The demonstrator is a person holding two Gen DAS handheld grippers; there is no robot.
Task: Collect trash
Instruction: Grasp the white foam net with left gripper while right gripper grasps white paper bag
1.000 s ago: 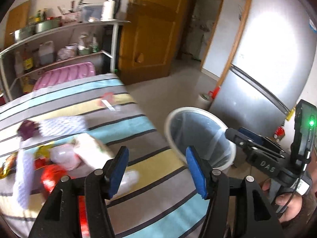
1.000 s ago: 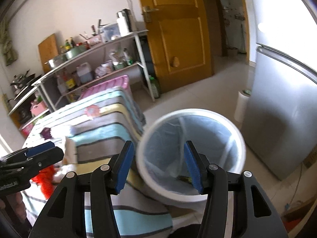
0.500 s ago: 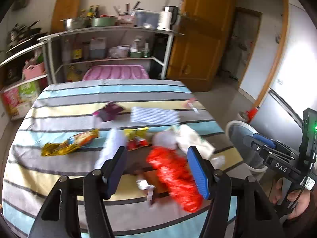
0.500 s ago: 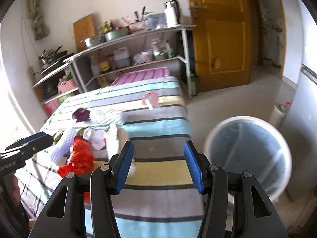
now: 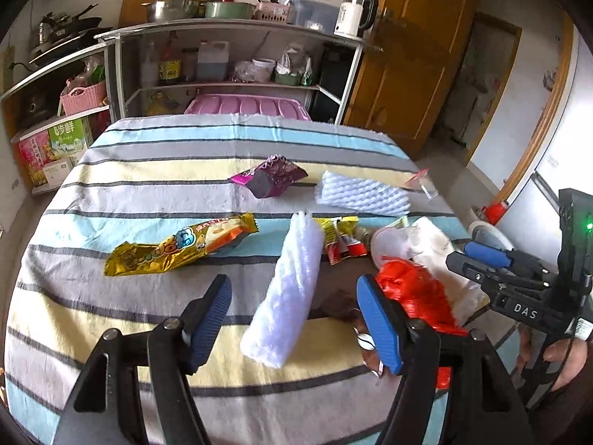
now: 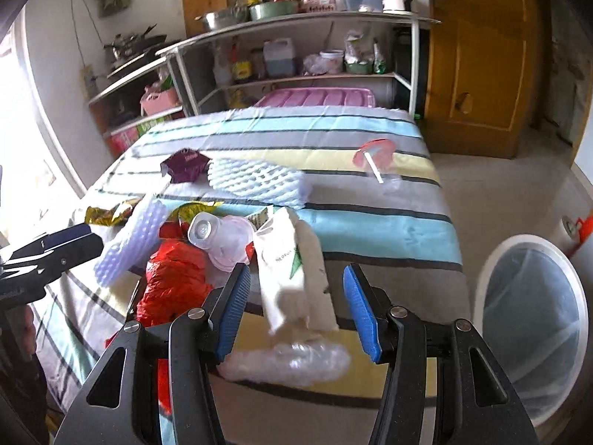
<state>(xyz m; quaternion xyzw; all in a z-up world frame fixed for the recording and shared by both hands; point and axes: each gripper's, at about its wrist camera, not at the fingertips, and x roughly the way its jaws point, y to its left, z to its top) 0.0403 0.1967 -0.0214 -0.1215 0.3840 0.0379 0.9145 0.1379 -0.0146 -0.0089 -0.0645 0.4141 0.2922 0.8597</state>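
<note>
Trash lies on the striped tablecloth (image 5: 129,193). My left gripper (image 5: 294,324) is open above a white foam sleeve (image 5: 287,296), with a red plastic bag (image 5: 418,293) at its right finger. A gold snack wrapper (image 5: 181,246) and a purple wrapper (image 5: 270,180) lie farther off. My right gripper (image 6: 296,311) is open and empty above a white paper bag (image 6: 292,270) and a clear plastic bag (image 6: 289,363). The white bin (image 6: 533,319) with its liner stands on the floor to the right of the table.
A second foam net (image 6: 255,181), a clear cup with a pink lid (image 6: 374,159) and a crushed pink cup (image 6: 222,237) lie on the table. Metal shelves (image 5: 229,55) stand behind it, a wooden door (image 6: 478,55) at the right.
Both grippers swung left from the bin back over the table. The left one has come down closer to the foam sleeve; the right one now hangs over the paper bag.
</note>
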